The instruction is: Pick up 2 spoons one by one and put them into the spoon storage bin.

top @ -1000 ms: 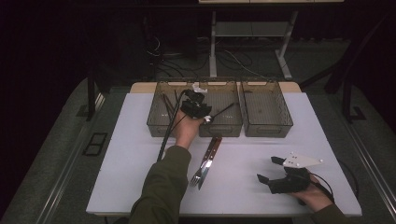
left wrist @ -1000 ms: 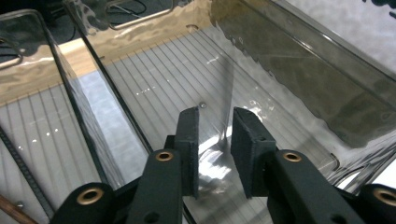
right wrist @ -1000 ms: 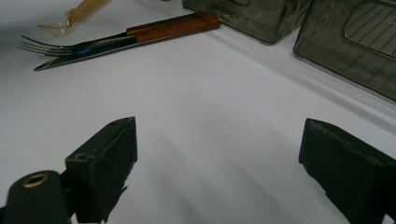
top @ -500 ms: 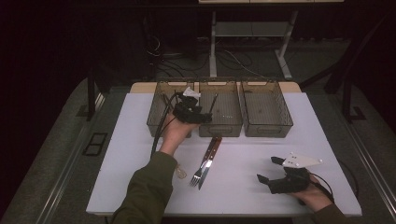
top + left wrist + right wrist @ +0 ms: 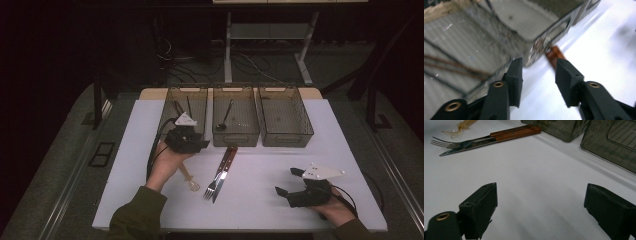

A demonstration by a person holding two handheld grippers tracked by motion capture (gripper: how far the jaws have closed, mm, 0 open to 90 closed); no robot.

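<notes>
Sorting of cutlery into three bins is the work in hand. Left bin [image 5: 189, 100] holds dark sticks; left tool [image 5: 186, 139] hovers at its near wall, jaws apart with nothing between them, and they have just been closing. The left forearm reaches forward from the bottom edge, palm under the tool body. Plastic spoon [image 5: 190, 181] lies just beside that hand, with fork [image 5: 214, 184] and knife [image 5: 225, 167] touching side by side near the table [image 5: 260, 200] centre, wooden handles toward the middle bin [image 5: 235, 131]. Risk: a low sweep back toward the cutlery could knock the bin wall or push the spoon aside. Gripping fork and knife together could drop one. Right tool [image 5: 289, 183] rests near the front edge, jaws wide apart and empty, hand beneath it.
</notes>
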